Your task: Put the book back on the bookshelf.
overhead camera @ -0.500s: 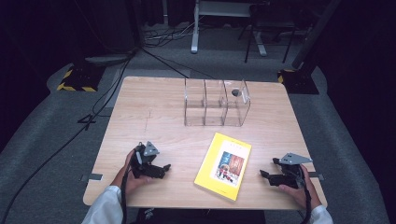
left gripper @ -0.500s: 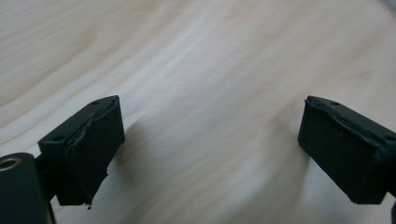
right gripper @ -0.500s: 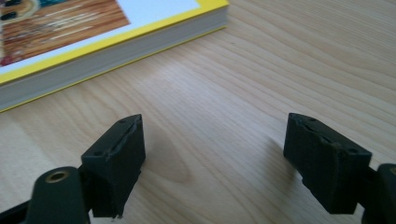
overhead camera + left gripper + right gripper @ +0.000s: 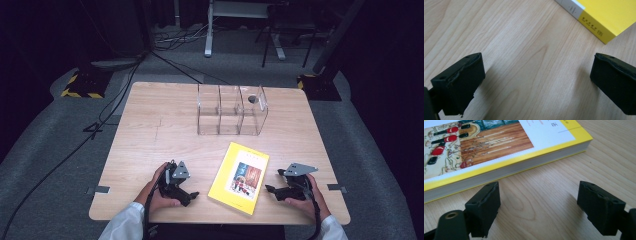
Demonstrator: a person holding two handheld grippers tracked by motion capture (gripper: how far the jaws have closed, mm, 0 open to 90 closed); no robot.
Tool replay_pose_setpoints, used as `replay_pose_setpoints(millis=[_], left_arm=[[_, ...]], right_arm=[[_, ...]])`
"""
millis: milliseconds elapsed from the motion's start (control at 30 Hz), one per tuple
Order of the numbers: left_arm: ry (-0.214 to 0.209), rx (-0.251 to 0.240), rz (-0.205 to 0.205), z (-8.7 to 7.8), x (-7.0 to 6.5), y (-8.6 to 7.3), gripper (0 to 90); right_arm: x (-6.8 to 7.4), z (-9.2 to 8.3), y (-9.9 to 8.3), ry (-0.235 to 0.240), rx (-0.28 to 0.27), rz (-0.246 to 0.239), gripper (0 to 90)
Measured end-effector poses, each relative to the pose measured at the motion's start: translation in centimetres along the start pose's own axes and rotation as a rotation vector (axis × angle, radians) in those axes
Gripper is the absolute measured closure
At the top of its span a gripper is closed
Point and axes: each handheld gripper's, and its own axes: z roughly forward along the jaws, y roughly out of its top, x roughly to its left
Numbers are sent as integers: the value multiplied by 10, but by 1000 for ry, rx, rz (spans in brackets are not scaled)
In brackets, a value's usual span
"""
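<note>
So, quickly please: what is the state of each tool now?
Left tool: open, nothing between its jaws, beside the yellow book.
Right tool: open, holding nothing, facing the book's edge.

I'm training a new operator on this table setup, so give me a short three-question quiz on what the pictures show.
1. True or false: the yellow book lies flat on the table between the left gripper and the right gripper.
2. What stands behind the book? A) a clear divided organizer B) a metal bowl C) a cardboard box
3. How do both grippers' jaws stand, and is anything between them?

Key:
1. True.
2. A.
3. Both stand open over bare wood, with nothing between them; the book lies just ahead of each.
</note>
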Motion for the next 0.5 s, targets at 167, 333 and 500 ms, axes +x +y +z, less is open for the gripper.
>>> replay_pose_setpoints(millis=[167,333,500], left_arm=[[-26,-2,35,5,-7,6,7],[-31,-7,34,7,-9,7,6],[-29,-2,29,10,-8,11,4]], right_arm=[[0,10,11,29,7,-26,192],[-4,17,18,46,15,-41,182],[-6,26,27,50,20,-49,172]])
